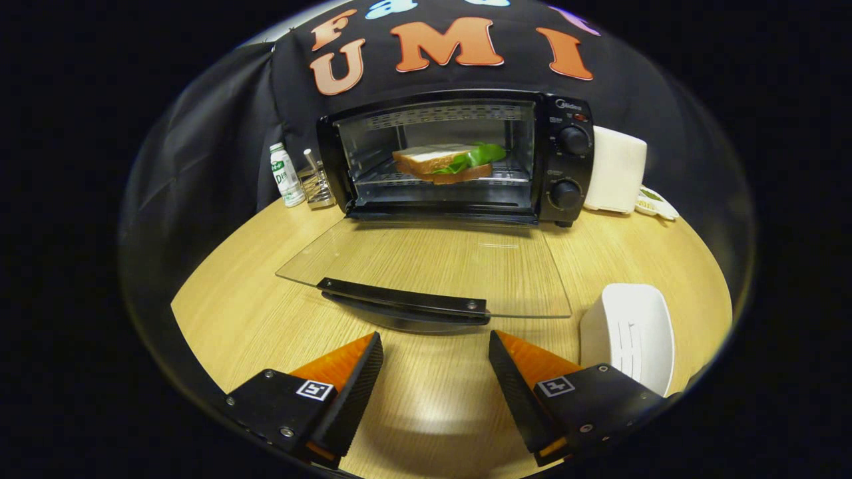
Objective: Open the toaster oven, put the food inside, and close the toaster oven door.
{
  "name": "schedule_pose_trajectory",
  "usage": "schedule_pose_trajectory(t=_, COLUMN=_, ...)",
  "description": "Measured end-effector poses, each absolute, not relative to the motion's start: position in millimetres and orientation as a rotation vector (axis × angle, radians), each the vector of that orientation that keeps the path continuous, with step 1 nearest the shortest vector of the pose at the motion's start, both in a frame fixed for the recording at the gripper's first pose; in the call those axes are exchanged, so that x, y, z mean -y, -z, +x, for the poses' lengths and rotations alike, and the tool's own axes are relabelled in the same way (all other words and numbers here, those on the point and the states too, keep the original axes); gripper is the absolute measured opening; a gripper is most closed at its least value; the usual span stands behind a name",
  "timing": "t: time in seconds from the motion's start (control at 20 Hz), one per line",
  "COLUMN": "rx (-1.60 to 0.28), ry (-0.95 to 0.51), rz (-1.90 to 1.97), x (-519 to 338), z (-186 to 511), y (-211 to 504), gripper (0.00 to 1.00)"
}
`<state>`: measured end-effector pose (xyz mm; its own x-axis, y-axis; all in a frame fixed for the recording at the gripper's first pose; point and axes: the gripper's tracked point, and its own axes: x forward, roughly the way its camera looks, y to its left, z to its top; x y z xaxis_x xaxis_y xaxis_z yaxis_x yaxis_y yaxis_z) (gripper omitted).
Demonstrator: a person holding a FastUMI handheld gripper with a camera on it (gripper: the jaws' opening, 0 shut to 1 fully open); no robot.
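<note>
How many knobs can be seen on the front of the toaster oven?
2. The upper knob and the lower knob sit one above the other on the oven panel, right of the open cavity. The hand-held gripper is open, short of the door handle.

- We see our tongs (436, 346) spread wide, the two fingers well apart with nothing between them.
- We see the left finger (349, 386) and the right finger (516, 382) angled toward each other at the tips.
- Both fingers hang above the counter (219, 313), touching nothing.
</note>
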<state>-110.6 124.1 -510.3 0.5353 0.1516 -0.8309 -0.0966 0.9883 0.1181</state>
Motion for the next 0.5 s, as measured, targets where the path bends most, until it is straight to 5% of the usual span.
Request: schedule_pose_trajectory(t=0.5, rx=-0.929, ry=-0.140, rz=-0.014, x=-134.4, z=-72.5, y=507.1, gripper=0.96)
